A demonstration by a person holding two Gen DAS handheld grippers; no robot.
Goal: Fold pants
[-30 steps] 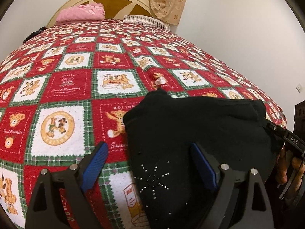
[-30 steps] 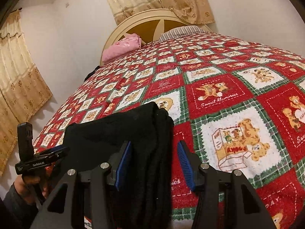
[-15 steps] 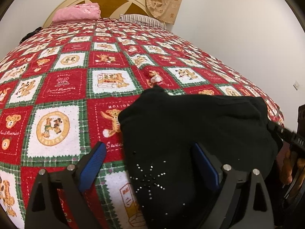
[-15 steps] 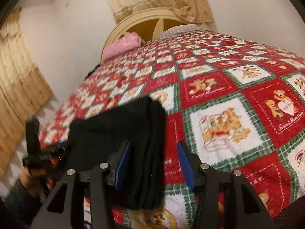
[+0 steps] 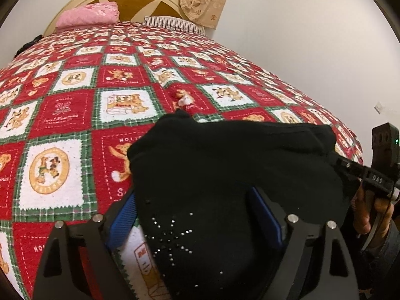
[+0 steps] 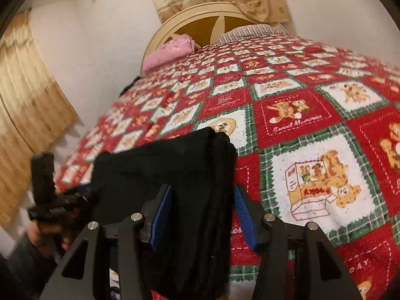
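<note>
Both your grippers have closed in on the black pants (image 5: 225, 165). Your left gripper (image 5: 197, 215) and right gripper (image 6: 202, 212) now squeeze thick folds. Pull unevenly and layers could slip apart.

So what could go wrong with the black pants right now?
The black pants are a thick folded bundle, and each gripper only pinches one end. The left gripper and right gripper might let a layer slip, so the fold could fall open. The pants also sit near the edge of the quilt, so a dropped end might slide off the bed.
</note>
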